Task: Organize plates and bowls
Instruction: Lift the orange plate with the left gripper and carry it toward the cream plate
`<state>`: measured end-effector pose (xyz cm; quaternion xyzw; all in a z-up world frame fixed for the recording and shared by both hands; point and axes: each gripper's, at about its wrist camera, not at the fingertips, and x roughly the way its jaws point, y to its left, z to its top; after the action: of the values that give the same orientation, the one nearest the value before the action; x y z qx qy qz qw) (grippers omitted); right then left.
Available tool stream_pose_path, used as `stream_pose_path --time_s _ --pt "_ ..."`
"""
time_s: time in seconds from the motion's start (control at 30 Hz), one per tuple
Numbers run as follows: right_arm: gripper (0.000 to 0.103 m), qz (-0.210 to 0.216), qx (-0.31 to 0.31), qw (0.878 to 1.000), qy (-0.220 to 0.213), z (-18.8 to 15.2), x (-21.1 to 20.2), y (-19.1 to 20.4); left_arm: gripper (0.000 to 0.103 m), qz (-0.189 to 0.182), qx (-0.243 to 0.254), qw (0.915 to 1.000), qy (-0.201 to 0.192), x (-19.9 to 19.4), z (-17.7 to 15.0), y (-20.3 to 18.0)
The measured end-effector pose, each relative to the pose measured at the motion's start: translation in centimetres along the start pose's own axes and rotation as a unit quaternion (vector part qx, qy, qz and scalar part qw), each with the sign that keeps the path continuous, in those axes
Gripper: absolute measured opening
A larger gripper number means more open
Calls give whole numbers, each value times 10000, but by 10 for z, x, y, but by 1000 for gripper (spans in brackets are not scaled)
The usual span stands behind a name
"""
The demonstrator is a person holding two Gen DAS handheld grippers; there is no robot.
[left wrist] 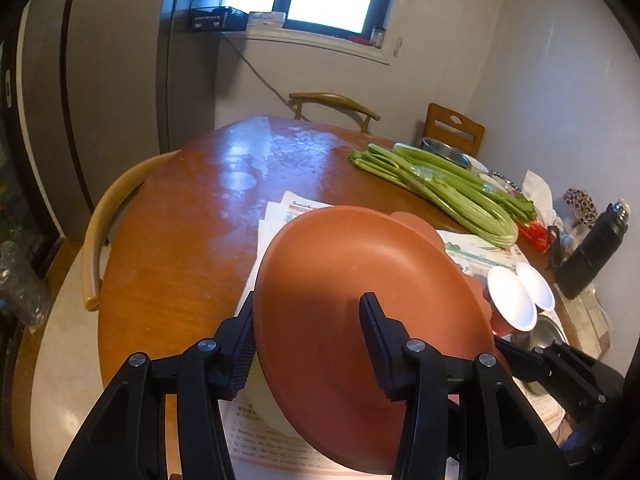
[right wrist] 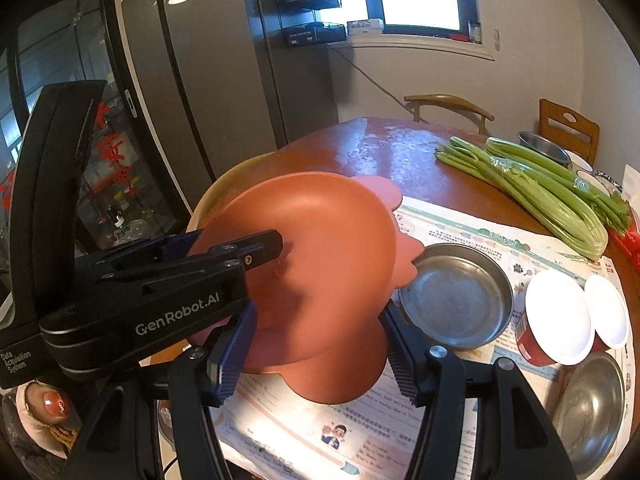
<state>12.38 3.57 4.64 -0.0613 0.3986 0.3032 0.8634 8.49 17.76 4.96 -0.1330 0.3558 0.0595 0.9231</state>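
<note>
A terracotta plate (left wrist: pixel 360 288) with lobed handles is held tilted above the paper on the table. My left gripper (left wrist: pixel 308 344) is shut on its near rim, one finger over the plate and one under; it shows from the side in the right wrist view (right wrist: pixel 256 252). My right gripper (right wrist: pixel 320 364) is open, its fingers either side of the plate's (right wrist: pixel 320 264) lower lobe. To the right lie a steel bowl (right wrist: pixel 456 300), two white-lined red bowls (right wrist: pixel 560 316) and another steel bowl (right wrist: pixel 592 412).
Celery stalks (left wrist: pixel 440 188) lie across the round wooden table (left wrist: pixel 192 208). Printed paper sheets (right wrist: pixel 460 224) cover the near part. A black flask (left wrist: pixel 592 252), a steel bowl (left wrist: pixel 444 148) and clutter stand at the right edge. Chairs (left wrist: pixel 104 216) ring the table; a fridge is on the left.
</note>
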Motion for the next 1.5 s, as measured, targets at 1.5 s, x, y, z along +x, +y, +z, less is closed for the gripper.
stream_pose_path --time_s 1.5 --pt "62 -52 481 9957 793 -31 77 7 50 392 55 9972 632 78 -29 27"
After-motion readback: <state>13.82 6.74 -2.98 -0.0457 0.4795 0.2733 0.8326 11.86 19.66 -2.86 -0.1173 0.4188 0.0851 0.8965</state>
